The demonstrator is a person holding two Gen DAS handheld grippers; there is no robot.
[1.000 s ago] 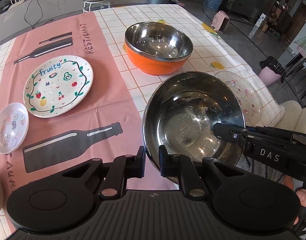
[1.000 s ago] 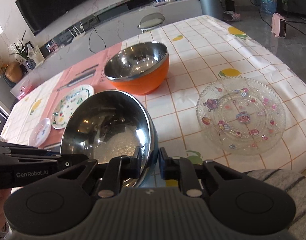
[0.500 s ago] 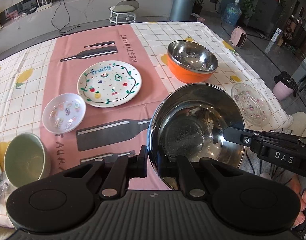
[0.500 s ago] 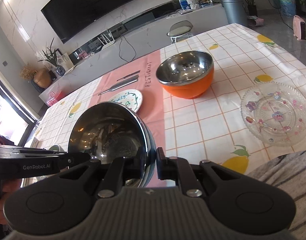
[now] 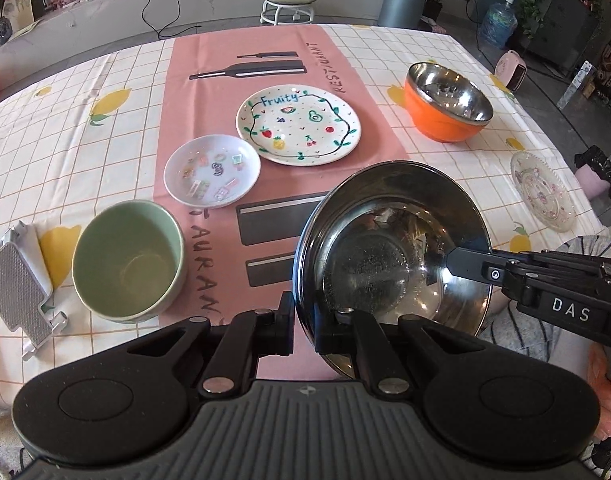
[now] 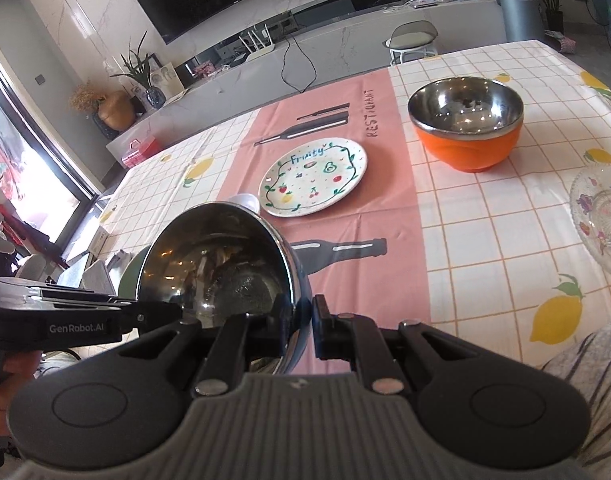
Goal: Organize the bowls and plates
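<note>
Carry step: left claw (image 5: 303, 330) and right claw (image 6: 303, 330) both clamped on steel bowl (image 5: 389, 240) rim, lower centre; next, nest it with green bowl (image 5: 127, 258), lower left

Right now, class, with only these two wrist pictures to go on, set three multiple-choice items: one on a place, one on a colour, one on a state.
1. What sits nearest the Fruity plate?
A. small white dish
B. glass plate
C. green bowl

2. What colour is the outside of the far bowl?
A. blue
B. orange
C. green

3. How is the steel bowl held?
A. resting free on the table
B. by one pair of tongs
C. by both, one on each side of its rim

Key:
1 A, the small white dish lies just beside it.
2 B, orange under a steel lining.
3 C, left tongs and right tongs both pinch the rim.
</note>
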